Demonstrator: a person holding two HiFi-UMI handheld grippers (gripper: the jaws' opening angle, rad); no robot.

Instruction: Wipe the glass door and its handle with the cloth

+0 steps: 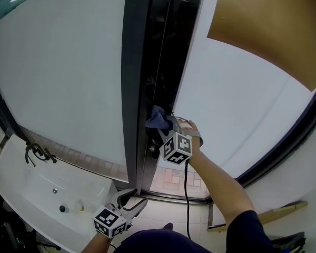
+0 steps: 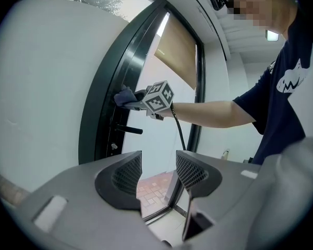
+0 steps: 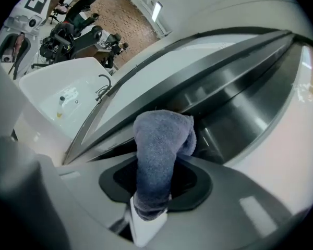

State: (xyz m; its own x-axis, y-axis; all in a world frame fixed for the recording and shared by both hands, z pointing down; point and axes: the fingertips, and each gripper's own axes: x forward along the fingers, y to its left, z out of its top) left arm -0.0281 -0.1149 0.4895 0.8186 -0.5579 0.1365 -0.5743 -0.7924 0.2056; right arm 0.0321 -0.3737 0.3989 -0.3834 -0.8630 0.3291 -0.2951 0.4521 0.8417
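**Blue Terry Cloth: In Use at Door Stile**

Left gripper (image 1: 132,200): nearest, held low, jaws apart, empty.
Right gripper (image 1: 168,124): jaws clamped on blue terry cloth (image 1: 156,117).
Location: the cloth's bunched end meets the dark stile (image 1: 134,88) of the glass door (image 1: 237,99), above the lever handle (image 2: 129,129).
Handling, judged: light, soft, floppy, unbreakable; grip mid-bunch, leaving a wiping pad.

blue cloth (image 3: 159,160) pinched in jaws, dark door frame (image 3: 235,98)
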